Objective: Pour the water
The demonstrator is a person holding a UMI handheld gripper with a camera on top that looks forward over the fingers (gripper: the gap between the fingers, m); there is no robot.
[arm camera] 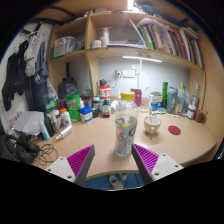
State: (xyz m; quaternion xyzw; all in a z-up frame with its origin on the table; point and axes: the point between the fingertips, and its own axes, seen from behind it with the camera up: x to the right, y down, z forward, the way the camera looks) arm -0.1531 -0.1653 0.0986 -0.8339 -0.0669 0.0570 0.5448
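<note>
Table (pixel 190 140): light wood, crowded with bottles and jars along the back under a bookshelf (pixel 150 50).
Glass cup (pixel 125 133): stood upright just ahead of the fingers, centred on their gap.
Gripper (pixel 113 160): fingers spread wide, holding nothing.
Handling: likely rigid, smooth, breakable; best gripped mid-wall, squarely and gently.
Small glass (pixel 152 124): right of the cup, a probable receiver.

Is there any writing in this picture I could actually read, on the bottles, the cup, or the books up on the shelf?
None can be read.
Patterned cup between the open gripper fingers: printed design, no legible words.
Bottles and jars at the back of the desk: labels too small to read.
Books on the shelf: spines too blurred to read.
</note>
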